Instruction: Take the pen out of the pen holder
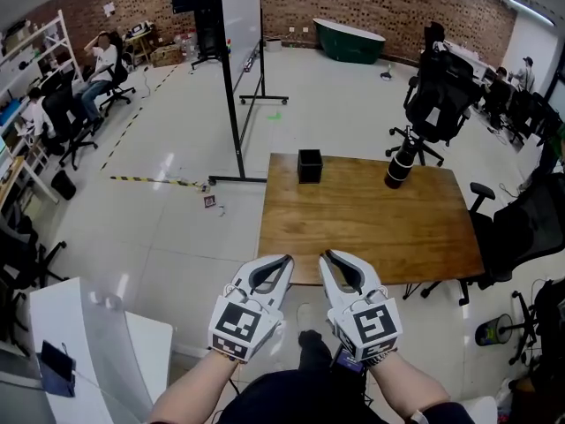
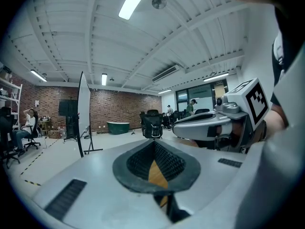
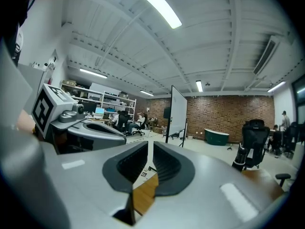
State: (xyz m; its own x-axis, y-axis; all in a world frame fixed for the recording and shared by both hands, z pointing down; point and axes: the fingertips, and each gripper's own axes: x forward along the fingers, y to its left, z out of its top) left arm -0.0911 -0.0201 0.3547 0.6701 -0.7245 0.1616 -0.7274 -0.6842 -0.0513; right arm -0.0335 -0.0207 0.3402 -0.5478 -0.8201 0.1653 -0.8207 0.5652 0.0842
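The task is at its start, in the approach. Both grippers hang at the near edge of the table, well apart from the pen holder, a black square box at the far edge. No pen can be made out in it; it is too small to tell. The left gripper has its jaws together on nothing. The right gripper shows a narrow slit between its jaws, also empty. Next, one gripper likely must reach across, open wider and come down over the holder. A black cylinder stands to the holder's right.
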